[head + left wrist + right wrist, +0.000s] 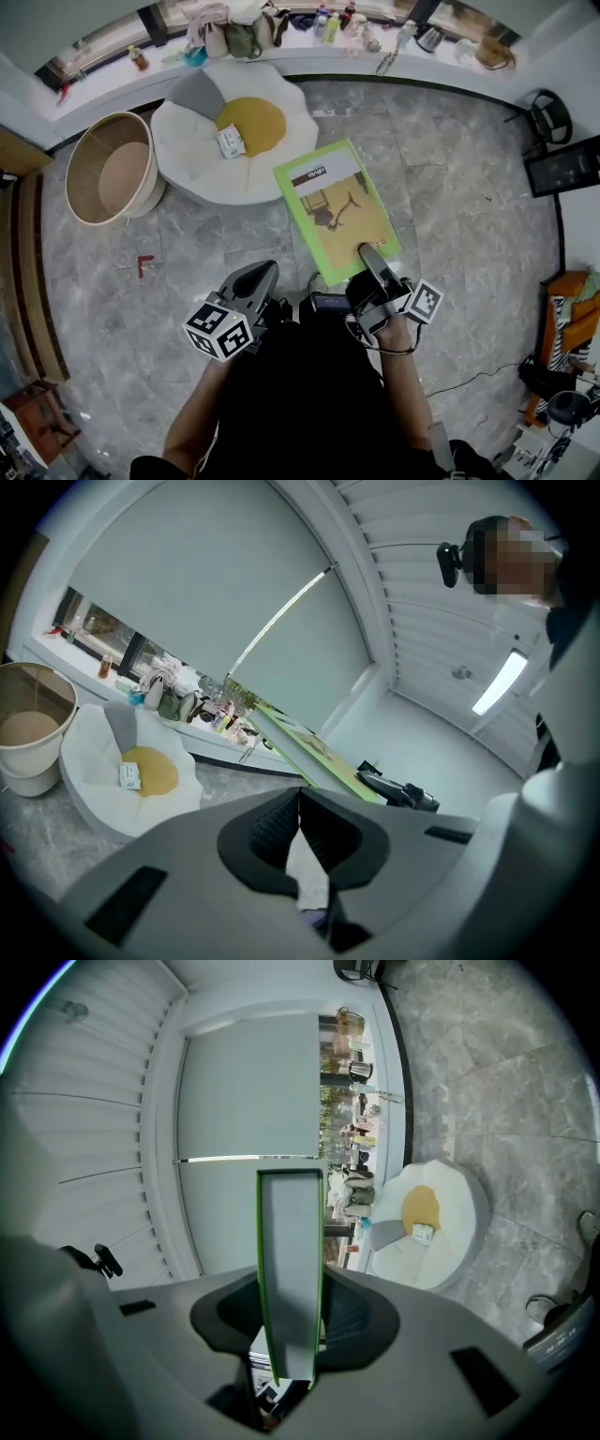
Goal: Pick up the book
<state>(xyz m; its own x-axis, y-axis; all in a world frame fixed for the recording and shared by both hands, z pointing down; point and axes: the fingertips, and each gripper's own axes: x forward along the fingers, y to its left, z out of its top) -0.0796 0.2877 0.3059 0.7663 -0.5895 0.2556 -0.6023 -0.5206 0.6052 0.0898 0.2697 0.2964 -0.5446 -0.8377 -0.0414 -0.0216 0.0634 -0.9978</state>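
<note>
**Holding the book clear of the floor by one short edge**

Gripping at the near short edge, the right gripper (368,259) has its jaws partly closed on the book (339,208), one jaw lying on the cover and the other beneath it. The right gripper view shows the page block edge-on between the pads. The book hangs roughly level above the grey floor (450,187), reaching away from the person toward the far side. The left gripper (255,281) waits near and to the left of it, well apart from the book, jaws together at the tips with nothing gripped.

Handling, as a judgement: the book is a large, flat picture-book format with a bright green border. It juts out straight from a single-edge grip without sagging, so the boards are probably stiff. The cover looks smooth and may be slick, and a hold at one end puts the weight far out from the pads. A grip deeper in from the edge, or a second hold on the left long side, would steady it.

Surroundings: the floor is veined, polished stone tile. A soft cushion (234,131) shaped like a fried egg, white with a yellow centre, lies at far left, and a small box sits on it. A round, pale tub (111,169) stands left of the cushion.
</note>
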